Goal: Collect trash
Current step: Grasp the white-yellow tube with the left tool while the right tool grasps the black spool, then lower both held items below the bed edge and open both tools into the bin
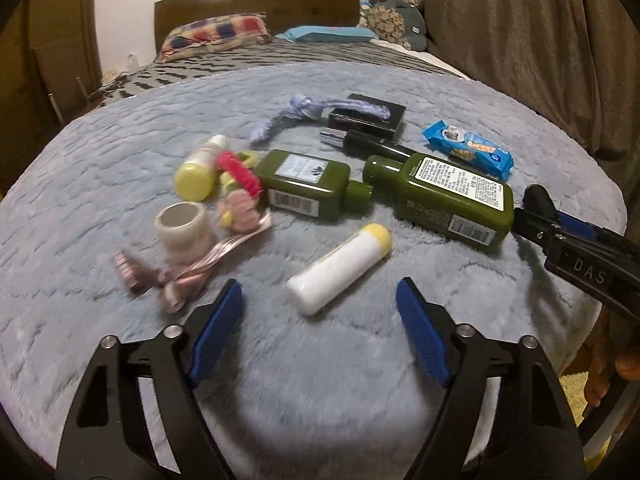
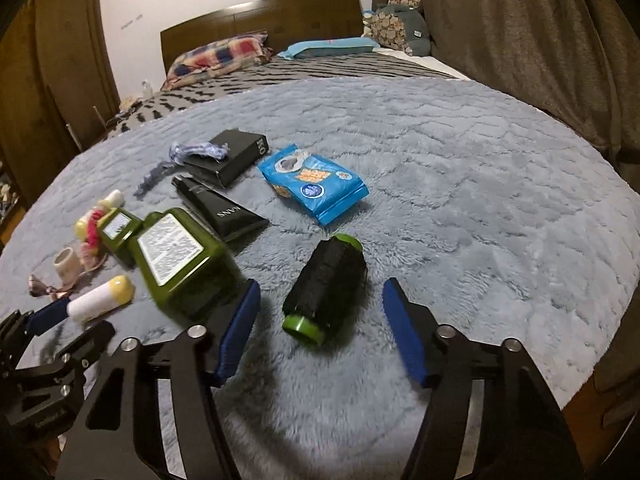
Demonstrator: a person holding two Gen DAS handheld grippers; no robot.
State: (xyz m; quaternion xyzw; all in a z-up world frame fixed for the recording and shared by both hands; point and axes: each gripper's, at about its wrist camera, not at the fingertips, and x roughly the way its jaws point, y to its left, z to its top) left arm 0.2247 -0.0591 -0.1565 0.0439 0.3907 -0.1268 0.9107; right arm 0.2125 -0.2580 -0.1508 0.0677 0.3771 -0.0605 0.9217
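**Both grippers spread above the clutter on the bed**

We are over a grey fleece blanket [image 1: 120,184] spread on a bed, with a wooden headboard [image 1: 256,4] and brown curtains [image 1: 520,40] behind. Our left gripper [image 1: 320,312] stands with its blue pads wide apart and nothing between them; a white tube with a yellow cap [image 1: 338,268] lies on the blanket just ahead of the gap. Our right gripper [image 2: 316,320] is equally wide, and a black roll on a green core [image 2: 326,290] lies between its fingers, touching neither pad as far as we can tell.

Further out, two green bottles [image 1: 452,196] lie neck to neck, the larger one just beside the right gripper's left finger. Beyond them sit a black tube [image 2: 224,208], a black box [image 2: 232,156] with a purple cloth strip [image 1: 280,116] draped over it, and a blue snack packet [image 2: 316,188]. To the left cluster a tape roll [image 1: 184,226], a yellow-capped bottle [image 1: 200,170], hair ties [image 1: 240,176] and a pink ribbon [image 1: 200,268].
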